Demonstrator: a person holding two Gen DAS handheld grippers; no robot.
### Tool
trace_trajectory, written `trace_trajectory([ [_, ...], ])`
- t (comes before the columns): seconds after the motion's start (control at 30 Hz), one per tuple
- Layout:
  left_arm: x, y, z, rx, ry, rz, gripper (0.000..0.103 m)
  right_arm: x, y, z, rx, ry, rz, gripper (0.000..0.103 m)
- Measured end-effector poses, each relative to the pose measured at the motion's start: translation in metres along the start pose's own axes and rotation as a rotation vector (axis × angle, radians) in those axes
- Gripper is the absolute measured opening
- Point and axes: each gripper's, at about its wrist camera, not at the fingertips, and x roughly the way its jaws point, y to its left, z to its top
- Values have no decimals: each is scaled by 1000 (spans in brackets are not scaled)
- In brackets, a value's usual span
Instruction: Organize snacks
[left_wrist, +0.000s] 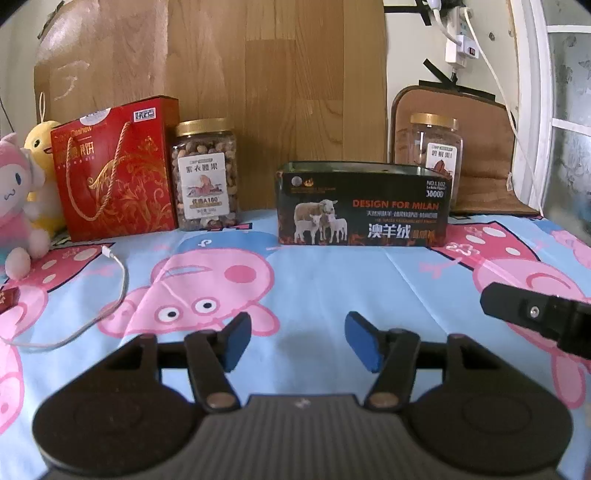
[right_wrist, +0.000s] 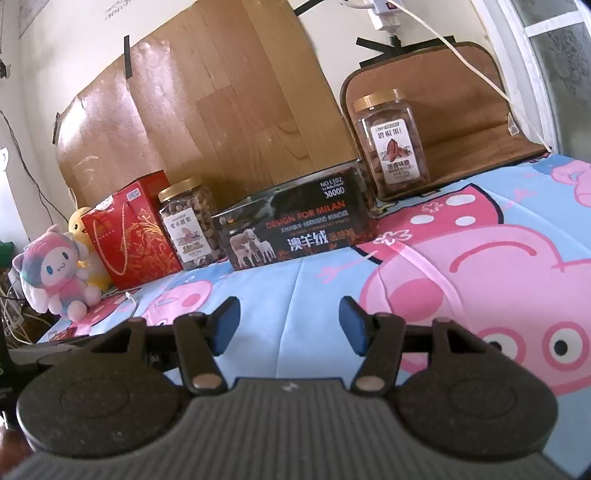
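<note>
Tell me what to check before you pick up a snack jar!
1. Left gripper open with nothing in it: ok.
2. Right gripper open with nothing in it: ok.
3. Cashew jar upright, gold lid on: ok.
4. Pecan jar upright, lid on: ok.
5. Black box open on top for snacks: ok from the left view; what is inside, cannot tell.
6. White cable away from both jars: ok.
</note>
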Motion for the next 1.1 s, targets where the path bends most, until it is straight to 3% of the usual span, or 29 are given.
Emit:
trace_trajectory([
  [0.17,-3,1,0,-2,-19,-8,62,-1,1,0,1,-1,-7,62],
  [0.33,-10,2,-1,-5,-55,-14,75,-3,1,0,-2,1,-24,62],
  [0.5,-8,2,0,0,-45,-26,76,4,-3,2,24,35,-27,62],
  [1.1,-14,-3,-2,45,-81,-41,86,-1,-7,2,70,26,-4,62],
])
